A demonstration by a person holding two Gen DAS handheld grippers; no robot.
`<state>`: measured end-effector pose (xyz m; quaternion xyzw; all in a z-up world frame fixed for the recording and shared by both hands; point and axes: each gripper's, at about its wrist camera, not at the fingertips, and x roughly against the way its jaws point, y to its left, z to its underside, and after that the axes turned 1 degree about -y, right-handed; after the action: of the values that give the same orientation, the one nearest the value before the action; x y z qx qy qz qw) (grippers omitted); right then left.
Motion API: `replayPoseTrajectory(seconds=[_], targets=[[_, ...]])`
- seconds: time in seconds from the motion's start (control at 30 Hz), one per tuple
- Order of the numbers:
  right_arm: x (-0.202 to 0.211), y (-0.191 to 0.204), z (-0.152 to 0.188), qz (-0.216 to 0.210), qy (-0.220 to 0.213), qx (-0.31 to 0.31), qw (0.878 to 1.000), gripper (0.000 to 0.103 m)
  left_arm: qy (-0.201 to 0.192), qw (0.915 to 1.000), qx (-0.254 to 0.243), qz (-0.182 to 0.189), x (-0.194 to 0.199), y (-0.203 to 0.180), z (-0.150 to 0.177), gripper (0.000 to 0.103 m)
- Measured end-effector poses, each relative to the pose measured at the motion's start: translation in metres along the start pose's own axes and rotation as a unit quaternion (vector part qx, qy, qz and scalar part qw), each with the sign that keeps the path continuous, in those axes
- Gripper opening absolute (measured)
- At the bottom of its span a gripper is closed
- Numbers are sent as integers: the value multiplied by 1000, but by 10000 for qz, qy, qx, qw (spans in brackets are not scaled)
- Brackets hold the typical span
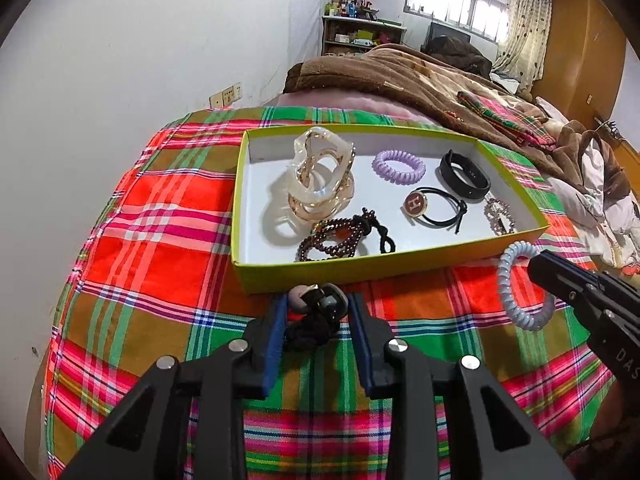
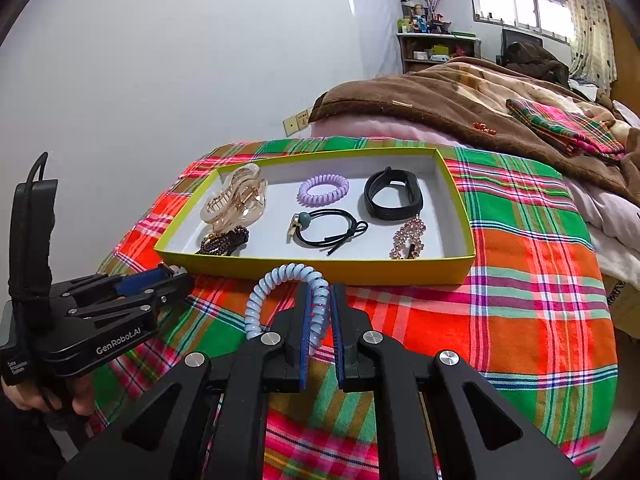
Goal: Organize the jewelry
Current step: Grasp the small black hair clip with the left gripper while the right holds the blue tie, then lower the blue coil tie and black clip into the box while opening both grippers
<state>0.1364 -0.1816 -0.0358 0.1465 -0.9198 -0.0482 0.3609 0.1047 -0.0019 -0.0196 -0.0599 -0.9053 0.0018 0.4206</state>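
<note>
A yellow-green box [image 1: 360, 270] [image 2: 320, 268] with a white floor lies on the plaid cloth. It holds a clear hair claw [image 1: 320, 176] [image 2: 236, 202], a purple coil tie [image 1: 398, 165] [image 2: 323, 189], a black band [image 1: 466, 174] [image 2: 394, 194], a black tie with an H charm [image 1: 416, 204] [image 2: 332, 228], dark beads [image 1: 336, 236] [image 2: 224, 242] and a crystal clip [image 1: 498, 214] [image 2: 408, 238]. My left gripper [image 1: 318, 312] [image 2: 176, 276] is shut on a black hair tie with beads [image 1: 316, 308], before the box's near wall. My right gripper [image 2: 320, 308] [image 1: 538, 270] is shut on a pale blue coil tie [image 2: 280, 288] [image 1: 516, 288].
The plaid cloth [image 1: 160, 240] covers a rounded surface that drops off at left beside a white wall. A brown blanket [image 1: 420, 76] and folded plaid cloth [image 2: 568, 128] lie behind the box. Shelves [image 1: 360, 32] stand at the far wall.
</note>
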Motion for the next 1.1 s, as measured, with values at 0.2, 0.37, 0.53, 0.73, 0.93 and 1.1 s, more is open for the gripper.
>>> replayPoseTrajectory(seconds=[0.2,0.37,0.53,0.73,0.93,1.1], targets=[[7,0,-2,13,-49,7,10000,10,-93,10000,0,30,10,-2,-2,32],[18,0,-9,26,-161,28,9999,10,-246,9996,-31,93,24,-6,-7,32],[31,-2,-24,48,-344,83,9994,10,-449,9989,-65,154,38,-13,-15,32],[40,-9,-41,8,-481,79,9988,10,-650,9975,-161,247,52,-21,-26,32],[38,-17,-62,-61,-508,143,9986,10,-725,9964,-220,378,53,-31,-38,32],[20,-27,-84,-177,-358,153,9991,10,-725,9958,-273,487,45,-40,-48,32]])
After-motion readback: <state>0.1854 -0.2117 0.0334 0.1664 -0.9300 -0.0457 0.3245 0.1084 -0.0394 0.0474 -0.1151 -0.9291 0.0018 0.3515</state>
